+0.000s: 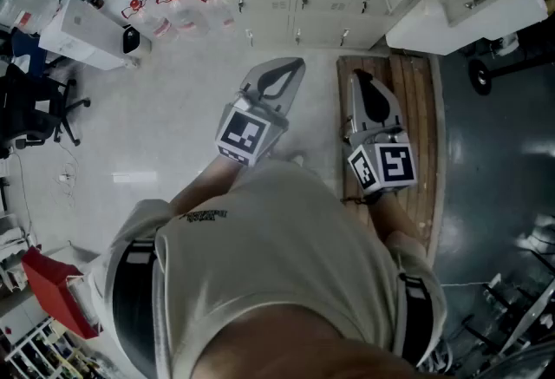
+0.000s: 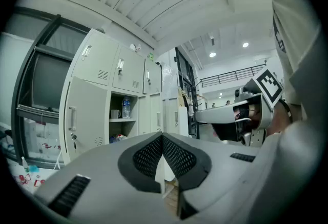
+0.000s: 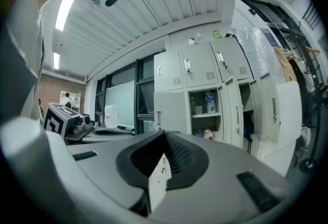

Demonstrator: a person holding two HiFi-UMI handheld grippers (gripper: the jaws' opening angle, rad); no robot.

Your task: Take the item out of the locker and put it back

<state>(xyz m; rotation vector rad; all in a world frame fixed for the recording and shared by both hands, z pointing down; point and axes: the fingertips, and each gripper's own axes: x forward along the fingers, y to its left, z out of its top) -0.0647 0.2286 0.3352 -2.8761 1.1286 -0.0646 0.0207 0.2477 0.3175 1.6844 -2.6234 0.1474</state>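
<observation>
Both grippers are out in front of the person, level and aimed at the bank of pale grey lockers. The left gripper [image 2: 162, 137] has its jaws pressed tip to tip with nothing between them. The right gripper [image 3: 164, 138] is the same, fully closed and empty.

One locker [image 2: 122, 120] stands with its compartment open. On its upper shelf stands a clear water bottle [image 2: 126, 107], upright, long axis vertical, cap on top. It carries a blue label band, the print too small to read. A cup [image 2: 115, 114] stands just beside it on the same shelf.

In the left gripper view the bottle sits above and to the left of the closed jaw tips, well apart from them. In the right gripper view the same bottle [image 3: 209, 102] is above and to the right of the tips, again well apart. Below it in that locker [image 3: 206, 115] stands a white bottle [image 3: 208, 135] with a red cap.

From the head view, the left gripper [image 1: 293, 69] is over pale floor and the right gripper [image 1: 358, 76] over a wooden pallet [image 1: 418, 108]. Each marker cube [image 1: 243, 133] shows only black-and-white squares. The dark print on the person's shirt [image 1: 205, 215] cannot be read. Red-capped jugs [image 1: 173, 9] stand near the lockers' foot.
</observation>
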